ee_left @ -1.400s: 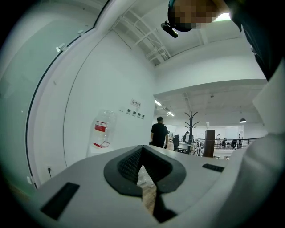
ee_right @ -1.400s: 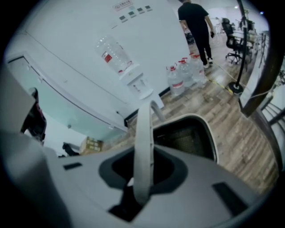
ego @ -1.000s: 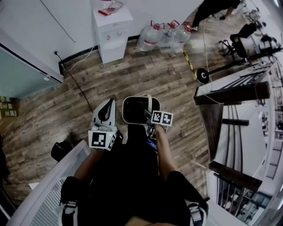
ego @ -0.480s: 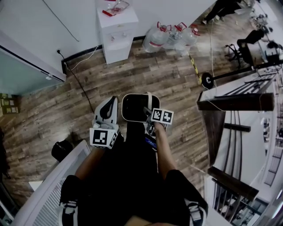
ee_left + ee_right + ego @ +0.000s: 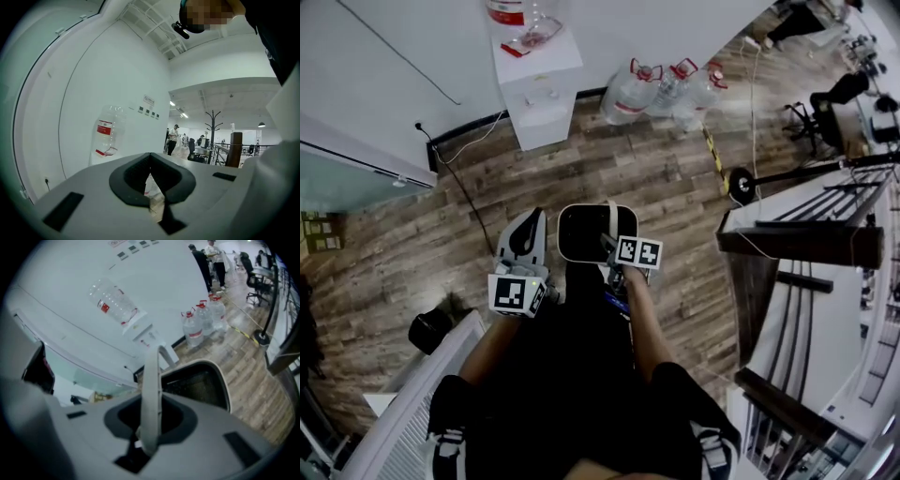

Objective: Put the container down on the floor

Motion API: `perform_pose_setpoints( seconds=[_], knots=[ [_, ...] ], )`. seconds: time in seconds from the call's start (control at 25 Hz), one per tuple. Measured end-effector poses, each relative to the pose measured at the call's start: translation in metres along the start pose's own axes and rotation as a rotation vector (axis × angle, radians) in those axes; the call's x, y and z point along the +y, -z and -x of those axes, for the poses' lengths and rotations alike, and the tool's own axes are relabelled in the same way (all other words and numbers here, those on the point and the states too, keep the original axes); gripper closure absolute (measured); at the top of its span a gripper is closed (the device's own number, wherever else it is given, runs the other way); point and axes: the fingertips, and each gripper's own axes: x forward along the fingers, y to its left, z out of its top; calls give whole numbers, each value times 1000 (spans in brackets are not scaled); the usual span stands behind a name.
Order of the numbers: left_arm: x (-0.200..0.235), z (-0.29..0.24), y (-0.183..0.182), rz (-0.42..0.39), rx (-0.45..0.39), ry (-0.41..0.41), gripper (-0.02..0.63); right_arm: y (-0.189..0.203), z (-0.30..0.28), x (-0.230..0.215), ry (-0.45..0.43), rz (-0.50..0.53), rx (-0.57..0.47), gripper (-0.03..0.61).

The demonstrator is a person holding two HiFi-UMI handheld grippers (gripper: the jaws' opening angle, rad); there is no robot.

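Note:
The container (image 5: 595, 234) is a white bin with a dark inside and a pale strap handle (image 5: 612, 217) over its top. It hangs above the wooden floor (image 5: 675, 178), in front of the person's legs. My right gripper (image 5: 614, 255) is shut on that handle at the bin's near right side. In the right gripper view the handle (image 5: 151, 380) runs up between the jaws of the right gripper (image 5: 148, 427), with the container (image 5: 206, 383) just beyond. My left gripper (image 5: 525, 246) stays just left of the bin, apart from it. In the left gripper view the left gripper (image 5: 152, 187) is shut on nothing.
A white water dispenser (image 5: 534, 80) stands against the far wall, with large water bottles (image 5: 666, 80) beside it. A black cable (image 5: 473, 202) trails across the floor. A dark railing (image 5: 797, 239) borders the right side. A white slatted panel (image 5: 412, 394) and a black object (image 5: 431, 328) lie at lower left.
The grippers and the container keep almost the same place. The view has shifted a little, so the dispenser and bottles sit higher in the picture.

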Motion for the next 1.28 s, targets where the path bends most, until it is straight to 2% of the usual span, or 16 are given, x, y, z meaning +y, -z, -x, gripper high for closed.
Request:
perform_pose_setpoints(
  seconds=[0.2, 0.64, 0.88, 1.28],
  knots=[
    [-7, -52, 3, 6, 17, -43, 586, -49, 1, -18, -15, 33, 22, 494],
    [-29, -140, -15, -11, -12, -127, 586, -144, 0, -57, -45, 113, 58, 494],
    [-35, -170, -17, -13, -1, -123, 586, -182, 3, -76, -41, 92, 52, 494],
    [-14, -245, -10, -19, 19, -81, 586, -230, -18, -98, -18, 51, 57, 494]
  ],
)
